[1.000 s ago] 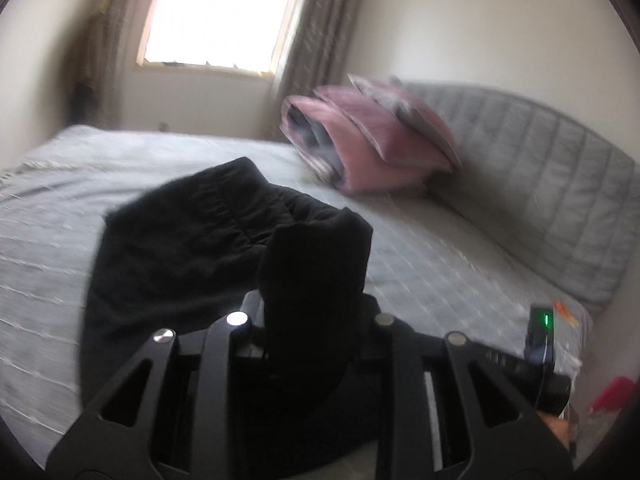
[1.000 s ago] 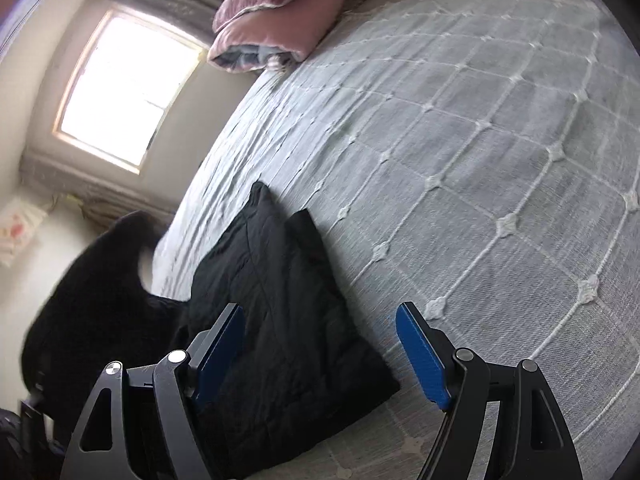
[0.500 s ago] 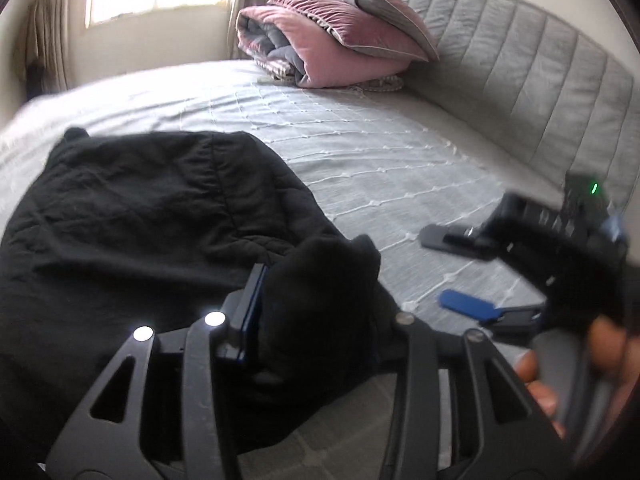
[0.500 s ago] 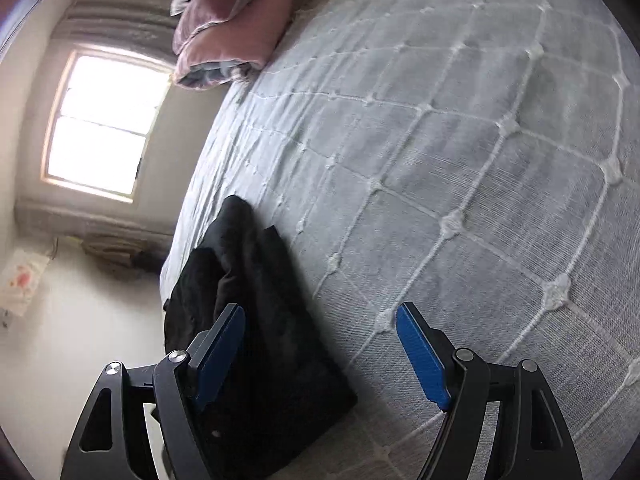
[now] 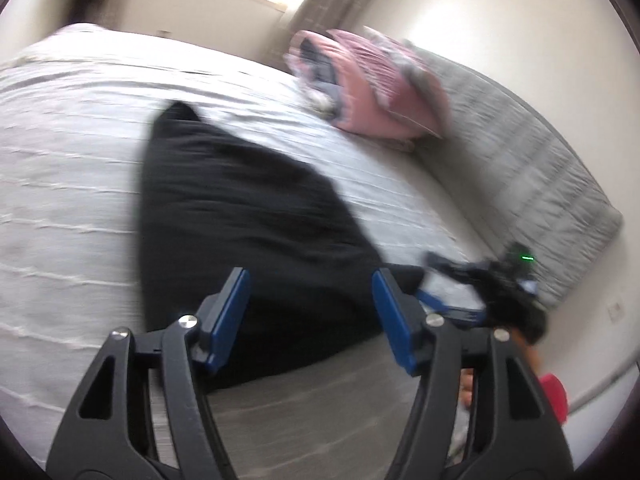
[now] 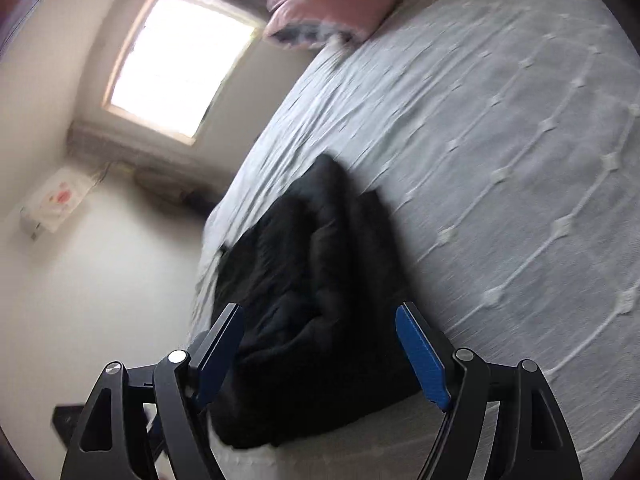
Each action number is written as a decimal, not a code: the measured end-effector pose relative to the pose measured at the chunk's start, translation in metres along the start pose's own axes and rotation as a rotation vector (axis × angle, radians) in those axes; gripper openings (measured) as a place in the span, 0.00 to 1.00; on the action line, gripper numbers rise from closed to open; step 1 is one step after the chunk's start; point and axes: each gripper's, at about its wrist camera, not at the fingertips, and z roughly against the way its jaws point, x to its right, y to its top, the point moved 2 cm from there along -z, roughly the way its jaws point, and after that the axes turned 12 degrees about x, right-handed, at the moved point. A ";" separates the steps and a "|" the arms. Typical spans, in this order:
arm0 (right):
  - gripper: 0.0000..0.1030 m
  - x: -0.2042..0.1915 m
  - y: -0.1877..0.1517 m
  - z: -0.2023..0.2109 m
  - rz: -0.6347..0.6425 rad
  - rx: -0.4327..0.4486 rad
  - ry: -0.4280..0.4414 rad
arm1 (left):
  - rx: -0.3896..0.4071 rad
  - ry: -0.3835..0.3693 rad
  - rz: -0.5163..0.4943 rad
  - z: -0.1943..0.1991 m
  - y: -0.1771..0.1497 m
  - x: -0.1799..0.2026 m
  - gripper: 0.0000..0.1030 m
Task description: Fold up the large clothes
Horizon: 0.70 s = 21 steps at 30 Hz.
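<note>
the left gripper [image 5: 310,312] has just been opening — its blue pads now stand apart, gripping nothing, above the near edge of the black garment [image 5: 248,216]. the right gripper [image 6: 320,352] gapes wide and empty over the same folded garment, which lies on the grey quilted bed [image 6: 500,128] — pink bedding [image 5: 372,88] near the headboard.

We see the pink quilt [image 6: 320,12] cut off by the top edge, and motion blur smears the black garment [image 5: 240,216].
</note>
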 end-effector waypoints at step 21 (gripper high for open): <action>0.56 -0.041 -0.047 -0.050 0.421 -0.129 -0.162 | -0.028 0.144 0.031 -0.039 -0.025 -0.059 0.62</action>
